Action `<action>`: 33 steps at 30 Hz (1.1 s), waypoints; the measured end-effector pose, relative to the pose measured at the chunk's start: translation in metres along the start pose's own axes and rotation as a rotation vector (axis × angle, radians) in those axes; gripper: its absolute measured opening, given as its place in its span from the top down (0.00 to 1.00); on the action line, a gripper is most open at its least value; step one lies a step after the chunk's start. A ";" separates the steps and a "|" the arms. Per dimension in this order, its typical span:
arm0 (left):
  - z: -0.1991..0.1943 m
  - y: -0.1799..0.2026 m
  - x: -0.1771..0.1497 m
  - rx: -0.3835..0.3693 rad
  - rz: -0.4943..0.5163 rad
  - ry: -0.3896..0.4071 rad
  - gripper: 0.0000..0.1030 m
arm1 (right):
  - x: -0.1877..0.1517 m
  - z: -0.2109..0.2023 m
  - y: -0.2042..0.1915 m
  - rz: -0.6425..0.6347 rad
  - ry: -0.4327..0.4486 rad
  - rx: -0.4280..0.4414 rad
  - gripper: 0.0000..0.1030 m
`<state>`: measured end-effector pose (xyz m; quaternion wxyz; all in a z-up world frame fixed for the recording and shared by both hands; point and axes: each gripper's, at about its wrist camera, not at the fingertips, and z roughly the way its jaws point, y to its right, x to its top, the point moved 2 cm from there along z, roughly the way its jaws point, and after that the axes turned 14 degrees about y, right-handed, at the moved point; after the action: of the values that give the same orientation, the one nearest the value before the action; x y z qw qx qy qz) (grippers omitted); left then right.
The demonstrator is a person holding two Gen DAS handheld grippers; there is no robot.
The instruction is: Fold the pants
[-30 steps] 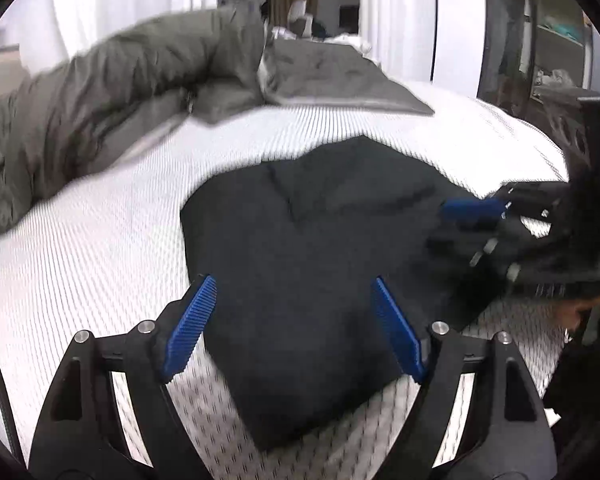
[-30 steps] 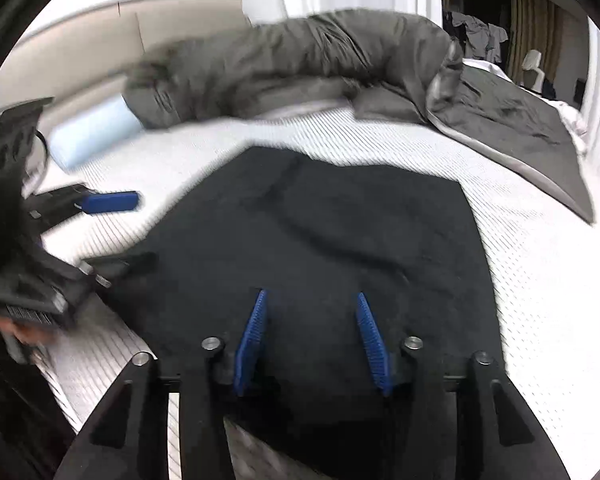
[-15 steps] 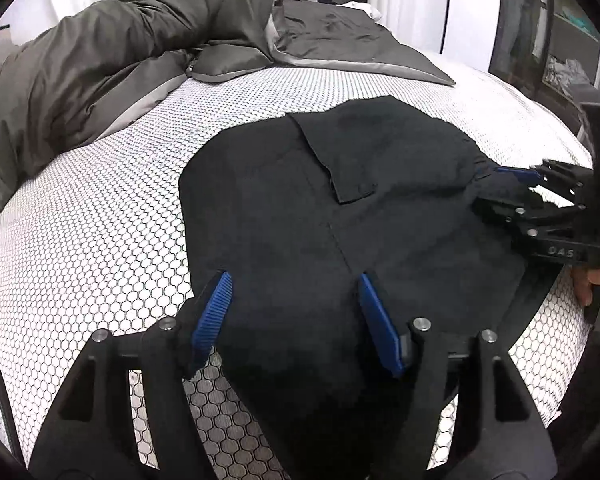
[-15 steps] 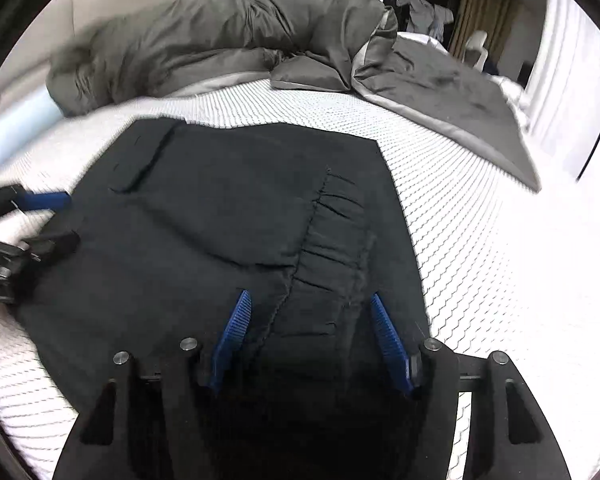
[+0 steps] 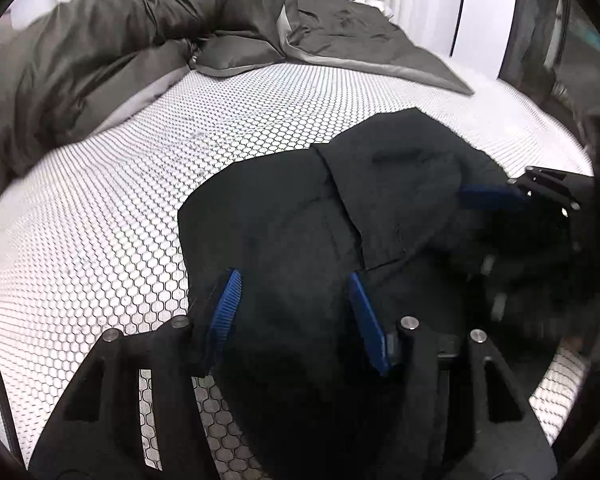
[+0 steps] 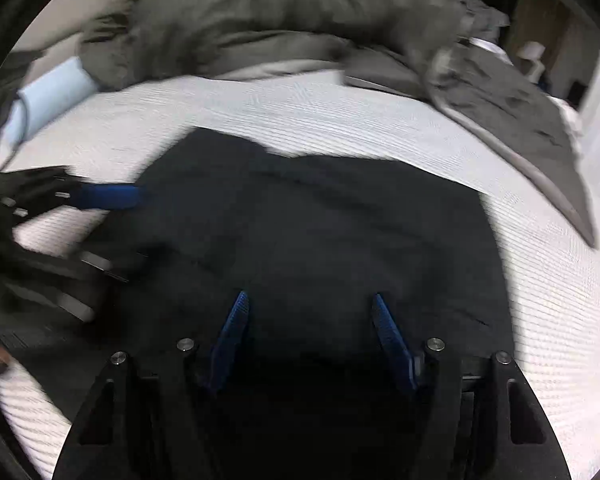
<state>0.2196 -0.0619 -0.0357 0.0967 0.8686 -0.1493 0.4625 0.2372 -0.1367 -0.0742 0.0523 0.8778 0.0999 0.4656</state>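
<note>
The white honeycomb-patterned mattress cover (image 5: pixel 112 240) lies bare and open left of the black pants (image 5: pixel 300 224), and again beyond them. Farther back a heaped grey duvet (image 5: pixel 112 44) bars the way across the bed. At the head end a pale blue pillow (image 6: pixel 48 96) sits beside the duvet.
</note>
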 end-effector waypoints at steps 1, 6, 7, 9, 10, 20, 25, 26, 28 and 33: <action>-0.003 -0.004 0.000 0.006 -0.006 0.002 0.46 | -0.004 -0.002 0.014 0.020 0.001 -0.007 0.44; -0.014 -0.020 -0.003 0.074 -0.036 -0.003 0.43 | -0.010 -0.020 0.038 0.047 0.022 -0.020 0.50; -0.018 -0.021 0.000 0.088 -0.036 0.015 0.43 | -0.006 -0.027 0.034 0.051 0.042 0.005 0.50; -0.024 -0.022 0.009 0.111 -0.030 0.076 0.43 | 0.004 -0.036 0.032 0.078 0.086 0.049 0.49; -0.023 -0.024 0.014 0.133 -0.034 0.096 0.43 | 0.012 -0.035 0.028 0.076 0.096 0.055 0.48; 0.019 -0.043 0.016 0.152 -0.115 0.009 0.38 | 0.029 0.026 0.009 -0.041 -0.052 -0.006 0.47; 0.005 -0.047 0.015 0.183 -0.113 -0.004 0.38 | 0.007 0.000 0.095 0.170 -0.042 -0.038 0.39; -0.002 -0.045 0.014 0.184 -0.097 -0.002 0.38 | 0.003 -0.010 0.102 0.221 -0.033 -0.002 0.39; -0.023 -0.040 0.013 0.181 -0.074 0.021 0.38 | -0.004 -0.036 0.104 0.256 0.006 0.039 0.39; -0.048 -0.020 -0.004 0.104 -0.087 0.033 0.34 | -0.046 -0.069 0.094 0.415 0.051 0.186 0.35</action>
<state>0.1867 -0.0279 -0.0132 0.0739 0.8704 -0.0856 0.4792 0.1666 -0.2390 -0.0551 -0.1280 0.8686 -0.0390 0.4771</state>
